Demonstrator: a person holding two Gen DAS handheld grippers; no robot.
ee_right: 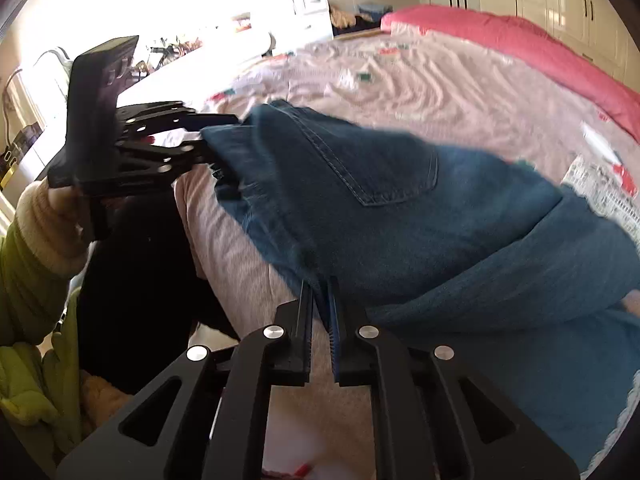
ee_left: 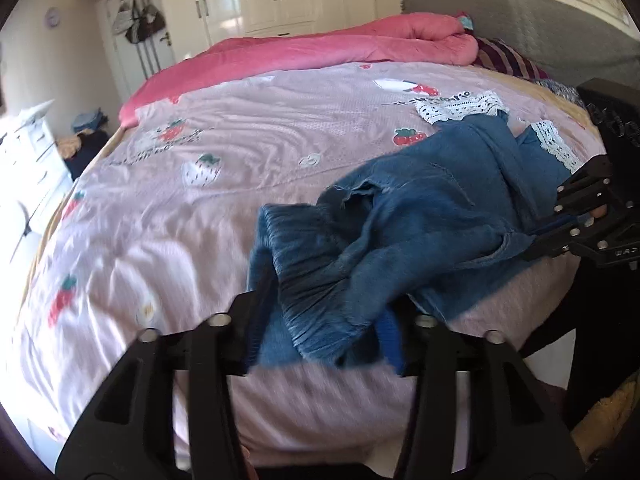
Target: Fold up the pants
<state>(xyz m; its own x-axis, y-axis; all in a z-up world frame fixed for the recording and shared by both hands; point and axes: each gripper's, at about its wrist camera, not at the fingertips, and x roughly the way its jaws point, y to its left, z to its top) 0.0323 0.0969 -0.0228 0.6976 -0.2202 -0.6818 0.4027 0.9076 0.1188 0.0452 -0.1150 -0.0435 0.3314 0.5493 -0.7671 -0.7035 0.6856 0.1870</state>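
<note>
Blue denim pants point(ee_left: 420, 216) with lace-trimmed hems point(ee_left: 460, 106) lie bunched near the front edge of the bed point(ee_left: 200, 220). The left gripper point(ee_left: 324, 332) stands partly open, the waistband between its fingers, apparently loose. The right gripper point(ee_right: 320, 320) is nearly closed, pinching a denim edge; motion blur softens both views

Right tongs point(ee_right: 320, 308) are pinching the near edge of the blue jeans point(ee_right: 400, 208), which are lying across the pink bedspread point(ee_right: 420, 80). Left tongs point(ee_right: 218, 136), at the left, are standing parted at the waistband. A hand point(ee_right: 66, 208) in a green sleeve point(ee_right: 28, 280) is gripping their handle.
</note>
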